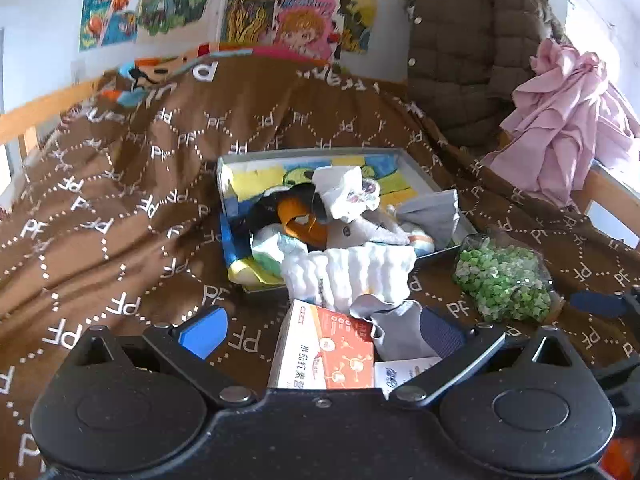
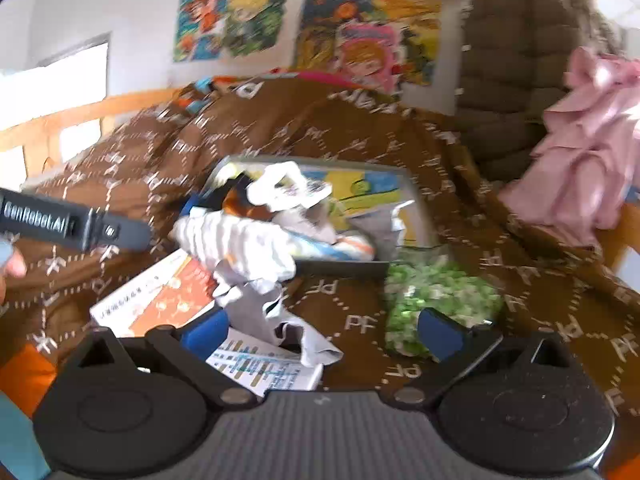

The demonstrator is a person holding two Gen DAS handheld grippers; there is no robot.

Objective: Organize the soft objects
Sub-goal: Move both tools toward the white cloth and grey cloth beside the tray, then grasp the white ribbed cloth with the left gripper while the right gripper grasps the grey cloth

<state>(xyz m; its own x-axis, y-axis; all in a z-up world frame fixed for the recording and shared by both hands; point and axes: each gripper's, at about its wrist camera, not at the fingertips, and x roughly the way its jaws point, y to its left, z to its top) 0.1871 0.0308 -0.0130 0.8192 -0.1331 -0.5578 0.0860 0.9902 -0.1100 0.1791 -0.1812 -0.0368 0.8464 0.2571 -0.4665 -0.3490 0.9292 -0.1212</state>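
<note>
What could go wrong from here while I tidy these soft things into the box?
The white cloth hangs over the box rim, so it may slide out onto the blanket. The box is already heaped, so more items could spill. The right tongs are open close to the bead bag, which might get caught by mistake.

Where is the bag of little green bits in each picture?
Left wrist view: the bag of green bits lies right of centre on the brown blanket, just right of the shallow box.
Right wrist view: the bag sits low and right of centre, behind the right claw's right finger, though blurred.
Shared landmark: the white ribbed cloth hanging over the box's near edge, left of the bag in both.
</note>
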